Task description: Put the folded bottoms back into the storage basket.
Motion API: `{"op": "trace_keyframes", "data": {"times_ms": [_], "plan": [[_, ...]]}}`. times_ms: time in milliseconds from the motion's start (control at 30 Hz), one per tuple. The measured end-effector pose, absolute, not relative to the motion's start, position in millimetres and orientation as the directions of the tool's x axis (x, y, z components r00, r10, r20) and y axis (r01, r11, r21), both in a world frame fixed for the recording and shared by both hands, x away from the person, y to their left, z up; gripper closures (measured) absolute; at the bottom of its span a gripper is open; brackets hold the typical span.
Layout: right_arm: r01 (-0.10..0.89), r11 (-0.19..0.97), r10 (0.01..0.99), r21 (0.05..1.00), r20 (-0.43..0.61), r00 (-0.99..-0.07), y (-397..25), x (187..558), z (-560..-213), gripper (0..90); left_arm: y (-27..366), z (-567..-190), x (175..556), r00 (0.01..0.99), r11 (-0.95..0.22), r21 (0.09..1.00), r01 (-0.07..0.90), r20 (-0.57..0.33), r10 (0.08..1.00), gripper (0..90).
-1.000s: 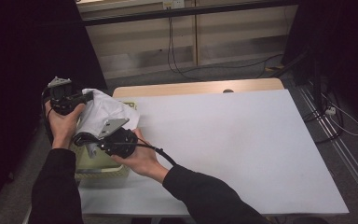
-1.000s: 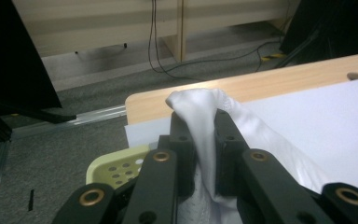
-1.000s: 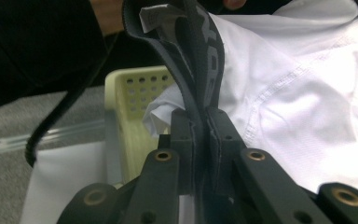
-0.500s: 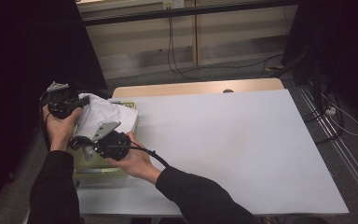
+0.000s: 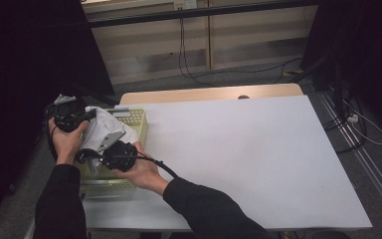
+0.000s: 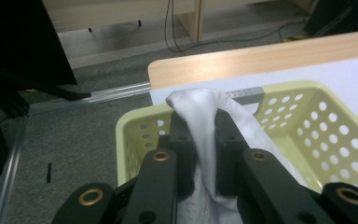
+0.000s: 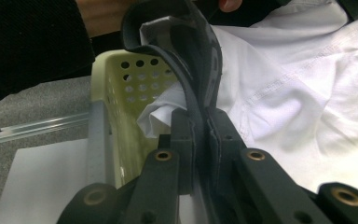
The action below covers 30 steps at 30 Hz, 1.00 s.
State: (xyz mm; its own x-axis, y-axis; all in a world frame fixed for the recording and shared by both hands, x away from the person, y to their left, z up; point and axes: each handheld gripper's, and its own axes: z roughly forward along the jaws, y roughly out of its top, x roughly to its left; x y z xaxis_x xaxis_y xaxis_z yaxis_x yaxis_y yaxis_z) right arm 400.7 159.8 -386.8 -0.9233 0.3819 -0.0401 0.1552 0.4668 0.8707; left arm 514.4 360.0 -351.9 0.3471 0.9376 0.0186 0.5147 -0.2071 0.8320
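Observation:
A white garment [image 5: 101,130] lies bunched in a pale yellow perforated basket [image 5: 140,123] at the table's left edge. My left gripper [image 5: 82,115] is at the basket's far left corner. In the left gripper view it [image 6: 199,122] is shut on a raised fold of the white garment [image 6: 196,105], above the basket [image 6: 307,116]. My right gripper [image 5: 99,155] is over the near side of the basket. In the right gripper view it [image 7: 200,122] is shut on a dark grey band [image 7: 196,51] that loops upward, with the white garment [image 7: 289,93] spread behind.
The white tabletop [image 5: 248,149] stretches to the right of the basket, with a wooden strip [image 5: 209,93] along its far edge. The basket hangs slightly over the left edge of the table. Cables [image 5: 189,59] lie on the grey floor beyond.
The right gripper has shifted left along the basket and the left gripper has dropped slightly. The garment is drawn further left, so the basket's far right rim shows.

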Motion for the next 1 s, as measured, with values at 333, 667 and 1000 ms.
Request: {"op": "trace_keyframes", "data": {"times_ms": [333,667,1000], "plan": [[0.173,0.486,0.385,0.857,-0.032,-0.922,163.3,402.8,-398.3,81.9,359.0,-363.5,519.2,0.350,-0.212,0.821,0.530,0.016,0.937,80.7],[0.197,0.499,0.378,0.844,-0.008,-0.926,163.7,403.8,-407.7,81.3,357.2,-375.5,520.0,0.352,-0.215,0.803,0.556,0.006,0.936,79.8],[0.210,0.507,0.360,0.836,0.016,-0.933,163.7,404.5,-410.1,75.6,356.5,-380.6,521.4,0.339,-0.215,0.788,0.577,0.008,0.941,66.3]]}}
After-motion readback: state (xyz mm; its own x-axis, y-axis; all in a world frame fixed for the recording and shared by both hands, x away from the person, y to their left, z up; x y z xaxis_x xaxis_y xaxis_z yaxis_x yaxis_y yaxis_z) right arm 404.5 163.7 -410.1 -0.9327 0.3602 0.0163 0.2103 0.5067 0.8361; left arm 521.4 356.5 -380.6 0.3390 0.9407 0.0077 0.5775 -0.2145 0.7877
